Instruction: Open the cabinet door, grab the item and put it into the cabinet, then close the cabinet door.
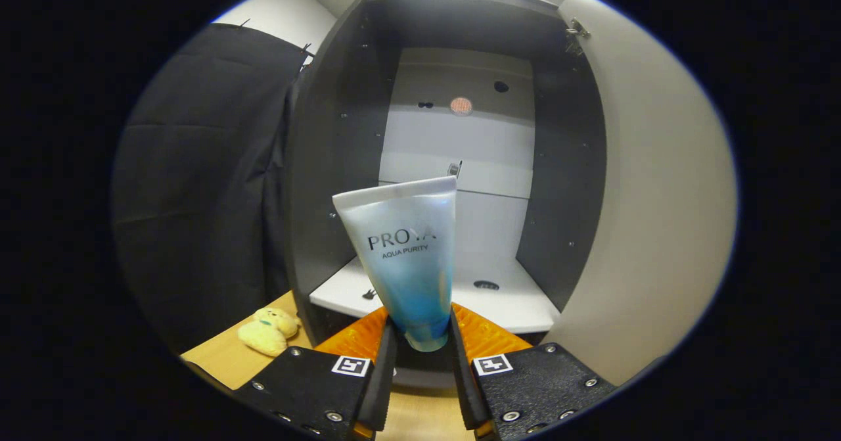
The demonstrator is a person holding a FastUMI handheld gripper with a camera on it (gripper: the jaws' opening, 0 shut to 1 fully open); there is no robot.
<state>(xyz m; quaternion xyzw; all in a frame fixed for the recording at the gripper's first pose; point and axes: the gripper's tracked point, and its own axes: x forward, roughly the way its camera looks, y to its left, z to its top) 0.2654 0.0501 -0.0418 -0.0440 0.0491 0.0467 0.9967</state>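
A pale blue squeeze tube [407,257] stands upright between my fingers, flat crimped end up and cap end down. My gripper [423,342] is shut on the tube near its cap, both fingers pressing its sides. Just beyond the tube stands the dark cabinet [328,185] with its door [650,217] swung open to the right. The white cabinet floor [519,303] lies right ahead of the fingertips, a little above the tube's cap. The cabinet's pale back panel [460,145] has a few small holes.
A small yellow plush toy [268,330] lies on the wooden tabletop [223,362] left of the cabinet's base. Black cloth hangs to the left of the cabinet. The open door's inner face forms a wall close on the right.
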